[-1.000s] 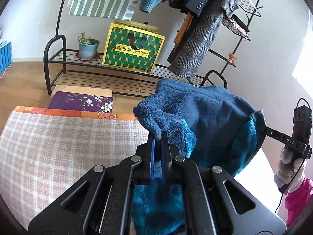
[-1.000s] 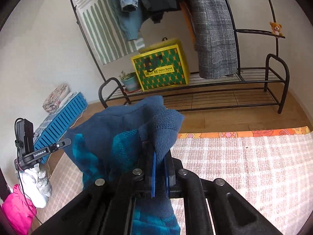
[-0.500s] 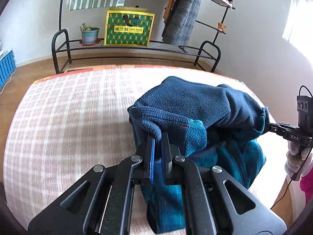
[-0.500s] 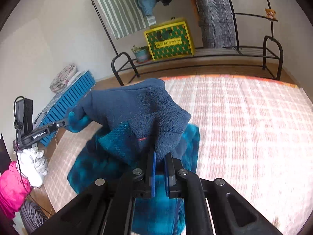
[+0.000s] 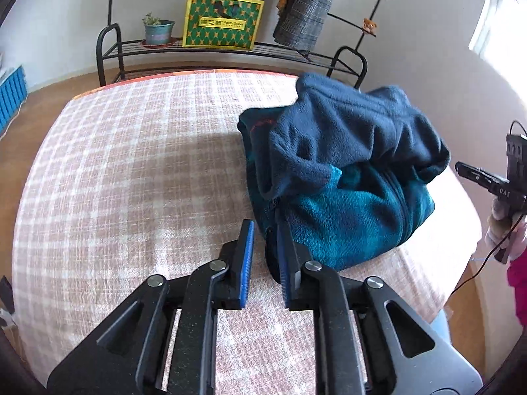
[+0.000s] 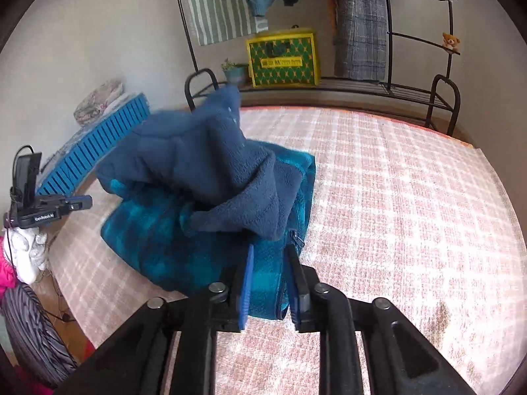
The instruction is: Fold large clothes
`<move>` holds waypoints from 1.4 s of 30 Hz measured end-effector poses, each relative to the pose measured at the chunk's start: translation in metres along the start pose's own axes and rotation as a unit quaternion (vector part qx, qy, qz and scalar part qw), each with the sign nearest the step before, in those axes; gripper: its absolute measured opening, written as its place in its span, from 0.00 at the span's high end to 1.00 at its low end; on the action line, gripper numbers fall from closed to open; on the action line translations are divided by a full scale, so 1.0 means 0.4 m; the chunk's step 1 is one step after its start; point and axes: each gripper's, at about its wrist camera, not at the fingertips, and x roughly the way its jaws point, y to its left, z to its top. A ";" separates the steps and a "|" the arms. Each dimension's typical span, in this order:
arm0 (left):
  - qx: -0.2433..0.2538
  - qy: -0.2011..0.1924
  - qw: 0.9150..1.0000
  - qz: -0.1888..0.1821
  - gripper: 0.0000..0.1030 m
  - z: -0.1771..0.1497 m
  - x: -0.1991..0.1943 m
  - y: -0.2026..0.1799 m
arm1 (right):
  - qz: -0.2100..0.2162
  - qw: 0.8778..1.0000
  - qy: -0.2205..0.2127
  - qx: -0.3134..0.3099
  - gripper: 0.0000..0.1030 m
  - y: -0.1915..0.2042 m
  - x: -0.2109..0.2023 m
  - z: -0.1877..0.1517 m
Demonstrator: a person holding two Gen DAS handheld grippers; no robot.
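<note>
A fleece jacket, navy outside and teal inside point(image 5: 342, 177), lies in a loose folded heap on the pink checked bed cover point(image 5: 131, 177). Its navy top layer is still blurred with motion. My left gripper point(image 5: 266, 233) is open, its fingertips at the heap's near left edge, holding nothing. In the right wrist view the jacket point(image 6: 204, 197) lies ahead and left. My right gripper point(image 6: 268, 256) is open just over the heap's near right edge beside a zipper pull point(image 6: 296, 238). Each gripper also shows in the other's view, at the far side of the heap.
A black clothes rack point(image 5: 230, 49) stands beyond the bed with a green and yellow bag point(image 5: 224, 21), a potted plant point(image 5: 158, 31) and hanging coats. A blue crate point(image 6: 98, 151) sits by the wall. The bed's near edge drops off at the right point(image 5: 461, 263).
Both grippers lowered the lifted jacket onto the bed, then opened and let go of the navy fleece. The jacket now rests as a heap.
</note>
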 end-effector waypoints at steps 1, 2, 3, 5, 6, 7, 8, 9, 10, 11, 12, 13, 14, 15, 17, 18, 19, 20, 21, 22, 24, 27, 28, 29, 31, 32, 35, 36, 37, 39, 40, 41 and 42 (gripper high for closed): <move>-0.016 -0.006 1.000 -0.008 0.75 0.016 -0.010 0.016 | 0.007 1.000 -0.014 0.004 0.61 0.000 -0.014 0.023; -0.029 -0.011 0.999 -0.010 0.74 0.031 -0.018 0.028 | 0.015 1.000 -0.021 0.007 0.46 0.003 -0.016 0.050; -0.036 -0.017 0.999 -0.007 0.74 0.049 -0.024 0.037 | 0.023 0.999 -0.025 0.012 0.29 0.005 -0.007 0.080; -0.050 -0.026 0.998 -0.013 0.74 0.082 -0.031 0.049 | 0.046 0.999 -0.016 0.020 0.24 0.008 0.040 0.143; -0.057 -0.029 0.998 -0.019 0.74 0.090 -0.036 0.051 | 0.053 0.998 -0.005 0.028 0.24 0.007 0.073 0.172; -0.060 -0.031 0.997 -0.022 0.74 0.101 -0.038 0.052 | 0.057 0.998 0.006 0.040 0.24 0.004 0.108 0.196; -0.061 -0.035 0.997 -0.021 0.71 0.111 -0.040 0.051 | 0.066 0.996 0.017 0.051 0.24 0.002 0.143 0.217; -0.065 -0.038 0.997 -0.021 0.69 0.119 -0.040 0.053 | 0.077 0.995 0.024 0.058 0.27 0.005 0.172 0.235; -0.070 -0.040 0.996 -0.024 0.66 0.127 -0.039 0.057 | 0.086 0.994 0.031 0.061 0.30 0.012 0.197 0.247; -0.076 -0.041 0.996 -0.025 0.66 0.134 -0.036 0.061 | 0.096 0.993 0.038 0.058 0.35 0.022 0.219 0.253; -0.079 -0.042 0.996 -0.025 0.66 0.139 -0.033 0.065 | 0.101 0.992 0.048 0.052 0.42 0.036 0.239 0.258; -0.081 -0.042 0.996 -0.022 0.66 0.143 -0.031 0.068 | 0.097 0.993 0.057 0.041 0.47 0.052 0.255 0.256; -0.083 -0.044 0.995 -0.019 0.66 0.146 -0.030 0.071 | 0.089 0.994 0.061 0.029 0.65 0.068 0.264 0.252; -0.087 -0.045 0.995 -0.018 0.66 0.151 -0.030 0.075 | 0.085 0.994 0.062 0.016 0.82 0.083 0.262 0.245; -0.094 -0.049 0.994 -0.018 0.66 0.155 -0.034 0.078 | 0.087 0.995 0.043 -0.009 0.91 0.107 0.220 0.219; -0.096 -0.052 0.994 -0.019 0.66 0.159 -0.038 0.081 | 0.095 0.995 0.032 -0.023 0.92 0.119 0.191 0.206; -0.099 -0.055 0.993 -0.020 0.66 0.164 -0.041 0.083 | 0.100 0.994 0.022 -0.038 0.93 0.131 0.161 0.194; -0.103 -0.058 0.993 -0.023 0.66 0.169 -0.045 0.086 | 0.102 0.993 0.014 -0.058 0.93 0.147 0.126 0.174; -0.107 -0.059 0.992 -0.025 0.66 0.173 -0.045 0.090 | 0.102 0.991 0.006 -0.083 0.93 0.165 0.092 0.150; -0.112 -0.060 0.991 -0.028 0.66 0.176 -0.045 0.092 | 0.103 0.989 0.004 -0.103 0.93 0.182 0.062 0.122; -0.115 -0.059 0.991 -0.028 0.66 0.184 -0.035 0.090 | 0.093 0.984 0.011 -0.150 0.93 0.219 0.020 0.062; -0.106 -0.048 0.993 -0.023 0.66 0.187 -0.007 0.075 | 0.070 0.977 0.029 -0.199 0.91 0.235 -0.018 -0.046; -0.106 -0.040 0.993 -0.024 0.66 0.182 0.004 0.071 | 0.069 0.977 0.043 -0.196 0.91 0.226 -0.023 -0.075; -0.109 -0.033 0.993 -0.027 0.65 0.173 0.015 0.068 | 0.071 0.979 0.053 -0.182 0.90 0.212 -0.036 -0.102; -0.115 -0.017 0.993 -0.034 0.55 0.149 0.036 0.067 | 0.073 0.986 0.051 -0.139 0.83 0.164 -0.068 -0.130; -0.121 -0.010 0.992 -0.034 0.45 0.136 0.047 0.068 | 0.077 0.990 0.037 -0.113 0.76 0.137 -0.090 -0.134; -0.154 0.014 0.987 -0.037 0.43 0.099 0.079 0.089 | 0.098 0.995 0.001 -0.003 0.48 0.039 -0.121 -0.111; -0.171 0.022 0.984 -0.041 0.43 0.086 0.090 0.098 | 0.090 0.995 -0.004 0.033 0.34 0.010 -0.115 -0.105; -0.188 0.031 0.980 -0.050 0.43 0.072 0.102 0.107 | 0.083 0.994 -0.007 0.067 0.33 -0.018 -0.102 -0.100; -0.225 0.055 0.969 -0.081 0.43 0.042 0.134 0.123 | 0.086 0.989 0.002 0.122 0.33 -0.061 -0.055 -0.087; -0.241 0.063 0.964 -0.096 0.44 0.029 0.149 0.128 | 0.093 0.985 0.010 0.145 0.33 -0.077 -0.026 -0.087; -0.256 0.070 0.958 -0.105 0.44 0.016 0.162 0.132 | 0.104 0.980 0.025 0.166 0.33 -0.090 0.011 -0.087; -0.266 0.076 0.955 -0.108 0.44 0.005 0.174 0.131 | 0.108 0.976 0.042 0.185 0.34 -0.100 0.048 -0.089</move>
